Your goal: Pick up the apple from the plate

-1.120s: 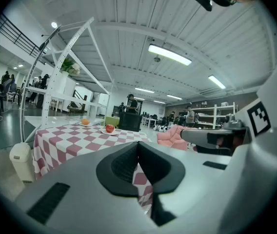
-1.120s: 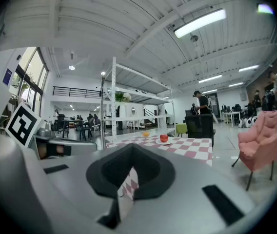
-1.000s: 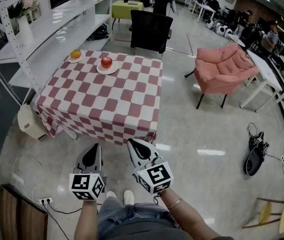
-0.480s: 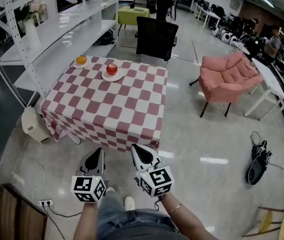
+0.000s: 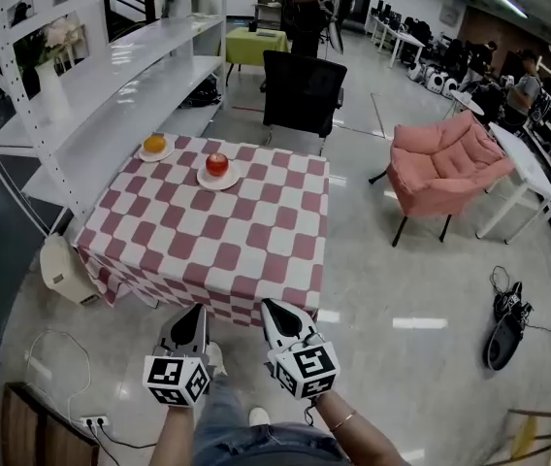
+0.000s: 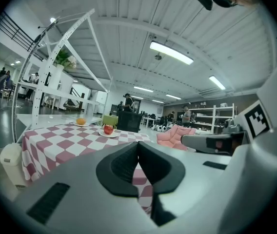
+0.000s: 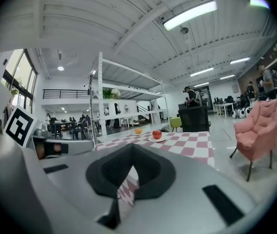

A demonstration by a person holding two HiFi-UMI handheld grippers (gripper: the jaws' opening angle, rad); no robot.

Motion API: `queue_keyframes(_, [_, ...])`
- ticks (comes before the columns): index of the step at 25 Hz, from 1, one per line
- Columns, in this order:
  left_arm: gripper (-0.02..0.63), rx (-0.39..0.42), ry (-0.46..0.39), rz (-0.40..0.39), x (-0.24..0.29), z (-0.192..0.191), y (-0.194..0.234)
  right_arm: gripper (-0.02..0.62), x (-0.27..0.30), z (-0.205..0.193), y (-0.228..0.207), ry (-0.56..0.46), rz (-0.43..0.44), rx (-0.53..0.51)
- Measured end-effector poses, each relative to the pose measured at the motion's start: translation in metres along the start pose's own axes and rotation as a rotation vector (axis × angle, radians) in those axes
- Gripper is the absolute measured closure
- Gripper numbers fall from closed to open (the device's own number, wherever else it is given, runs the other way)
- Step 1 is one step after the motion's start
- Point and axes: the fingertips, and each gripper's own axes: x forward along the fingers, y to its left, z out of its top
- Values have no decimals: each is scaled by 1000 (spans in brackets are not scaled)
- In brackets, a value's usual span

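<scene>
- 1 apple (image 5: 216, 163)
- 1 orange (image 5: 155, 144)
- 2 white plates: apple plate (image 5: 230, 181), orange plate (image 5: 145, 153)
- 1 red-and-white checkered surface (image 5: 217, 250)
- 2 grippers: left gripper (image 5: 196, 311), right gripper (image 5: 269, 306)
- 1 pink armchair (image 5: 445, 163), comfy looking
- 1 black office chair (image 5: 302, 90)
- 1 long white shelf rack (image 5: 111, 71)

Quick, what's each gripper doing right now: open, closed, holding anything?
Left gripper: closed, holding nothing.
Right gripper: closed, holding nothing.
</scene>
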Motion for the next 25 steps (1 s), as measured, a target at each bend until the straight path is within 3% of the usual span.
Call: queue_keyframes(25, [589, 9, 107, -93, 196, 36, 188, 586, 250, 22, -50, 61, -149, 69])
